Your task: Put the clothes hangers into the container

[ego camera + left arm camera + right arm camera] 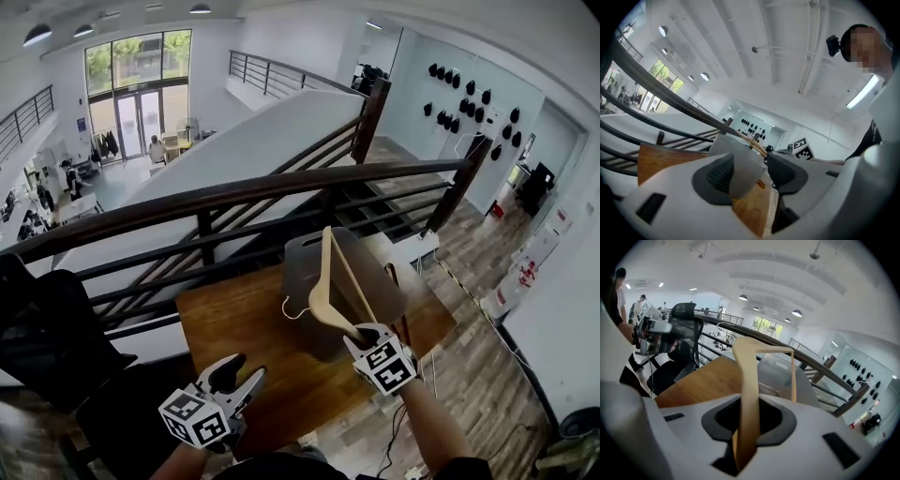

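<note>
Hanger (322, 281) stands nearly upright over the container (298, 258), hook pointing left, lower end clamped in the right gripper's (364, 334) fingers. Left gripper's (242, 377) fingers stand wide, empty.

Bright mezzanine beside a dark-railed stairwell

A dark handrail (244, 190) on black bars runs behind the wooden table (234, 319); wood-plank floor (483, 347) lies to the right; tall windows (139, 66) stand far left; round ceiling lamps (37, 35) glow; small black objects (469, 103) dot the pale wall (441, 56).
</note>
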Action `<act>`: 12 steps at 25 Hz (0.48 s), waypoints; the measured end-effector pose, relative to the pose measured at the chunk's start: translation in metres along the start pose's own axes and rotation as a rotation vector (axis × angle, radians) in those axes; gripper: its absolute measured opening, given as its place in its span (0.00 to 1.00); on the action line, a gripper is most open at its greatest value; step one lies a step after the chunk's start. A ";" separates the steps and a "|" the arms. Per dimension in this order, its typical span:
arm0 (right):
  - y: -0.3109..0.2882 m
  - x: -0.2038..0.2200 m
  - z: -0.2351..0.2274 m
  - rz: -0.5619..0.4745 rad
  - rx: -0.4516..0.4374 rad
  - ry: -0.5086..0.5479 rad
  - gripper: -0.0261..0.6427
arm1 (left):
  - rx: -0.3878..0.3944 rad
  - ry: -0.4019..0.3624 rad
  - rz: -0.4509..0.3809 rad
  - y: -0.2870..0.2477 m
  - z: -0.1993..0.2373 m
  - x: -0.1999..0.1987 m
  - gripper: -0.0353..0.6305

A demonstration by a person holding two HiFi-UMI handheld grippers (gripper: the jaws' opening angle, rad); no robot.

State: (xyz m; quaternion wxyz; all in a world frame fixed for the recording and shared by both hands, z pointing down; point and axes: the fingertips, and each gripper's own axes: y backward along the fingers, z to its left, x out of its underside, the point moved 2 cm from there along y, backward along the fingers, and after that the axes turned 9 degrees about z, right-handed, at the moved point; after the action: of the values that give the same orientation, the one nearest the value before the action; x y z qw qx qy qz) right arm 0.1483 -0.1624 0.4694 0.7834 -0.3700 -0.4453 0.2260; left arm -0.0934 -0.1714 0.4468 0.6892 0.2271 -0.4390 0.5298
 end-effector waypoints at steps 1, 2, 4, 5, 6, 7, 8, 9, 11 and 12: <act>-0.005 0.001 -0.007 0.008 -0.017 0.007 0.13 | -0.010 -0.002 -0.002 -0.008 0.000 0.000 0.39; -0.010 0.002 -0.013 0.018 -0.037 0.015 0.13 | -0.020 0.006 -0.006 -0.016 -0.002 0.001 0.39; -0.018 0.003 -0.025 0.030 -0.075 0.033 0.13 | -0.037 0.028 -0.014 -0.029 -0.005 0.003 0.39; -0.022 0.003 -0.033 0.033 -0.090 0.040 0.13 | -0.047 0.035 -0.016 -0.036 -0.006 0.004 0.39; -0.025 0.003 -0.041 0.039 -0.102 0.046 0.13 | -0.057 0.039 -0.017 -0.043 -0.007 0.004 0.39; -0.027 0.004 -0.049 0.049 -0.113 0.054 0.13 | -0.067 0.041 -0.018 -0.049 -0.008 0.004 0.39; -0.029 0.006 -0.057 0.065 -0.126 0.063 0.13 | -0.077 0.043 -0.020 -0.055 -0.010 0.004 0.39; -0.030 0.010 -0.064 0.085 -0.142 0.072 0.13 | -0.086 0.043 -0.022 -0.060 -0.012 0.003 0.39; -0.034 0.016 -0.072 0.125 -0.183 0.084 0.13 | -0.105 0.043 -0.029 -0.067 -0.013 0.001 0.39; -0.037 0.019 -0.073 0.143 -0.202 0.089 0.13 | -0.115 0.044 -0.033 -0.069 -0.011 -0.001 0.39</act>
State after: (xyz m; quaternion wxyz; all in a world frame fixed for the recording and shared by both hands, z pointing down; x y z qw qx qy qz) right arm 0.2220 -0.2007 0.4840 0.7430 -0.4874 -0.4034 0.2186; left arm -0.0250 -0.1863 0.4511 0.7194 0.1826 -0.4496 0.4969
